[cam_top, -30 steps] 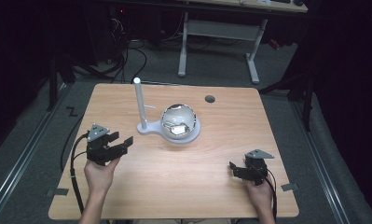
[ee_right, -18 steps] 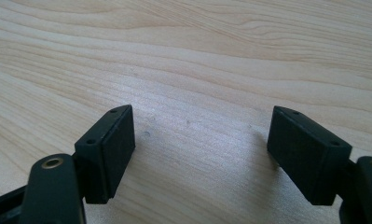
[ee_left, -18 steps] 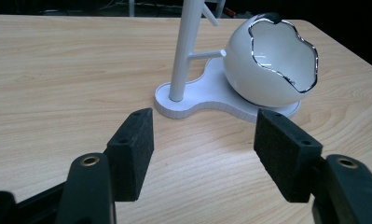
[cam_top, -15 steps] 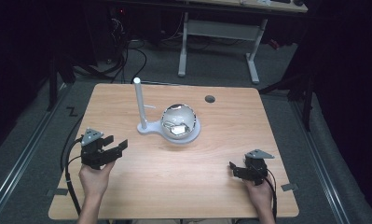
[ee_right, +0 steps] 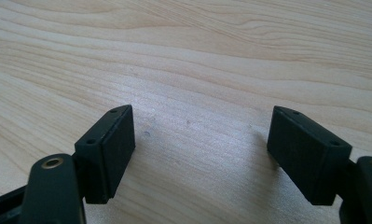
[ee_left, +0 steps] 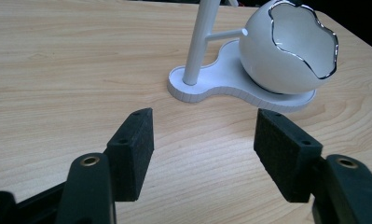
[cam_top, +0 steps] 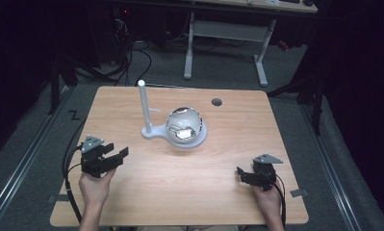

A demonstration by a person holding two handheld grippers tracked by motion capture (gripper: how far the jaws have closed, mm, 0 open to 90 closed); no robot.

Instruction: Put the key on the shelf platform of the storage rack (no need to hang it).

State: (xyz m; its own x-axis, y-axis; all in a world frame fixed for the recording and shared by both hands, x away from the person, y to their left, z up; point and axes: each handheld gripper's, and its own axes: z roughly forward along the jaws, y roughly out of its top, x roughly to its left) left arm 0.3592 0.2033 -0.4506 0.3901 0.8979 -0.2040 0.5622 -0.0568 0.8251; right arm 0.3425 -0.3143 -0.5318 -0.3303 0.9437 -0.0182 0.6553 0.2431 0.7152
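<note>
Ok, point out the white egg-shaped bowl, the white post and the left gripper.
egg-shaped bowl (ee_left: 267,65), left gripper view, outer wall.
white post (cam_top: 144,103), high view, mid-shaft.
left gripper (cam_top: 118,155), high view, between open jaw tips.

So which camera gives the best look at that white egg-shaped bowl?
The left gripper view: the bowl sits close, showing its wavy silver rim and white inside. The high view shows it small and shiny from above. The right gripper view looks at bare table.

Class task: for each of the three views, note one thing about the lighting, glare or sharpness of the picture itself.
High view: the table is lit, the room around it is nearly black, and glare washes out the egg-shaped cup. Left gripper view: the cup's silver rim glints; the near black pads look soft. Right gripper view: even light, sharp wood grain.
</note>
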